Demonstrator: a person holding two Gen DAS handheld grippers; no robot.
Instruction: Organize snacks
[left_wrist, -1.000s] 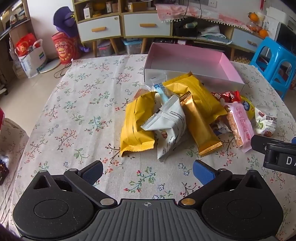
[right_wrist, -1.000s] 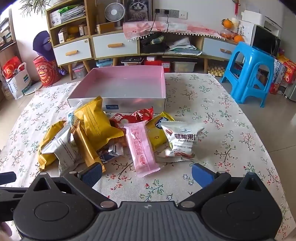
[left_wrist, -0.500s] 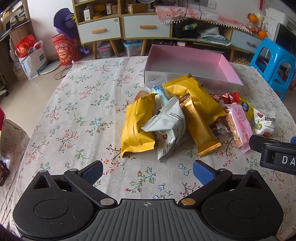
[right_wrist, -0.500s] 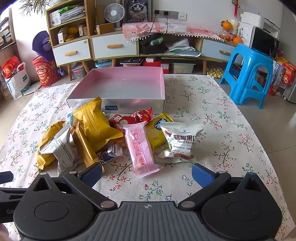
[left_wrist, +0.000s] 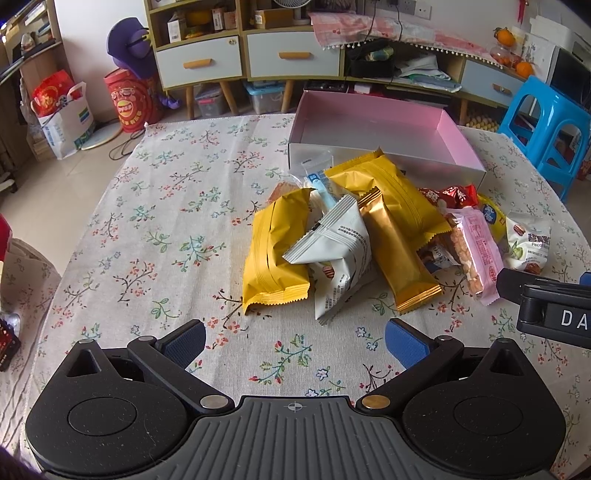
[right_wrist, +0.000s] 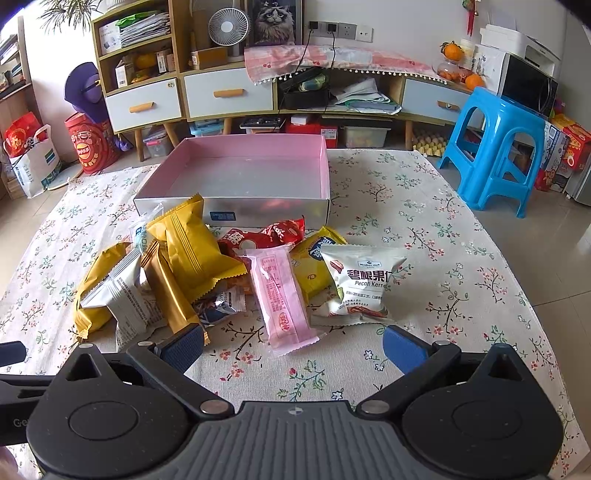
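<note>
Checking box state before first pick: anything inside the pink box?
Nothing visible inside the pink box; its floor shows bare. The strip just behind the near wall is hidden. All snack packets lie on the tablecloth in front.

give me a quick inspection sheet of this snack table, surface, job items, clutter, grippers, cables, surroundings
Surface: floral tablecloth covers the table.
Job's things: pink box holds nothing, far side of the table. Snack pile lies loose in front of it: yellow packet, white packet, gold bar, pink bar, pecan kernel packet, red packet.
Clutter: nothing seen on the table beyond the snacks.
Grippers: left gripper open, holding nothing, short of the pile; right gripper open, holding nothing, near the pink bar.
Cables: black cable drops from the wall sockets.
Surroundings: blue stool, cabinet, fan.
</note>
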